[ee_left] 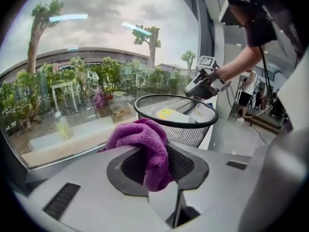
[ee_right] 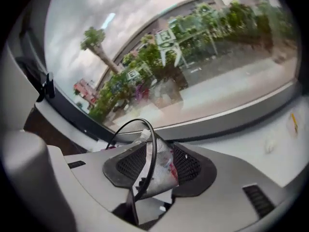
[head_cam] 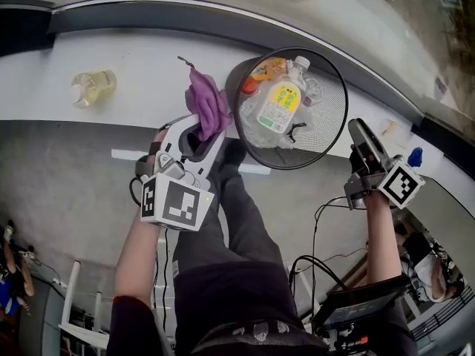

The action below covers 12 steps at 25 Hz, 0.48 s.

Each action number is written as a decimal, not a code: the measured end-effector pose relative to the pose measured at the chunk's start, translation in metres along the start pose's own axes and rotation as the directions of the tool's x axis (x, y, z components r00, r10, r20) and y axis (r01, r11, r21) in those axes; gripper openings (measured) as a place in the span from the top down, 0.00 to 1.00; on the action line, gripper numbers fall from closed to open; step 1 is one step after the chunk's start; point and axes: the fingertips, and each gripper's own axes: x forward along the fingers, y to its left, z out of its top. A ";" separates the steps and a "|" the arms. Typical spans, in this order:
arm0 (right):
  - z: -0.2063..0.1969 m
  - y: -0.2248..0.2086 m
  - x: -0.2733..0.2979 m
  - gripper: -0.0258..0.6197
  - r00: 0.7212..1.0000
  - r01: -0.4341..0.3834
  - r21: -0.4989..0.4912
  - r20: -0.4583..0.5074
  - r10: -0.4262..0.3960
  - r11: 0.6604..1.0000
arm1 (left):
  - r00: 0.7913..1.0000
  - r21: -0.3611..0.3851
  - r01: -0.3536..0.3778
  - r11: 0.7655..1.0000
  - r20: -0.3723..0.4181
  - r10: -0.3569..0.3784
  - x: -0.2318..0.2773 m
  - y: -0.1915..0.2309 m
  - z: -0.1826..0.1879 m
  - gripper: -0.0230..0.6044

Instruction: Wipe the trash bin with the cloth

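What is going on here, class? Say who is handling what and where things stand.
A person holds a gripper in each hand. The left gripper is shut on a purple cloth, held right beside the left rim of the black mesh trash bin, which has bottles inside and stands on a white ledge. The right gripper is open at the bin's right side, its fingers apart with the rim between them.

Both tools are pale grey plastic shells with black meshed pads [ee_right: 190,162]. The left gripper [head_cam: 206,128] and the right gripper [head_cam: 358,130] each carry a white cube [head_cam: 177,202] printed with black square markers. The person wears dark trousers [head_cam: 237,236] and dark short sleeves [head_cam: 128,328].
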 end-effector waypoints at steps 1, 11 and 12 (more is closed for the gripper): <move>0.008 0.005 0.010 0.72 1.000 -0.025 -0.053 -0.008 0.025 0.998 | 1.000 0.024 0.007 1.000 -0.003 -0.007 0.002 -0.002 0.002 0.83; -0.030 -0.012 0.017 0.88 0.995 0.055 0.375 -0.103 -0.018 0.925 | 0.988 0.165 0.145 0.976 -0.073 -0.135 0.009 -0.045 -0.006 0.83; -0.038 -0.010 0.012 0.87 0.996 0.048 0.481 -0.093 -0.004 0.876 | 0.987 0.165 0.154 0.974 -0.076 -0.143 0.008 -0.049 -0.008 0.83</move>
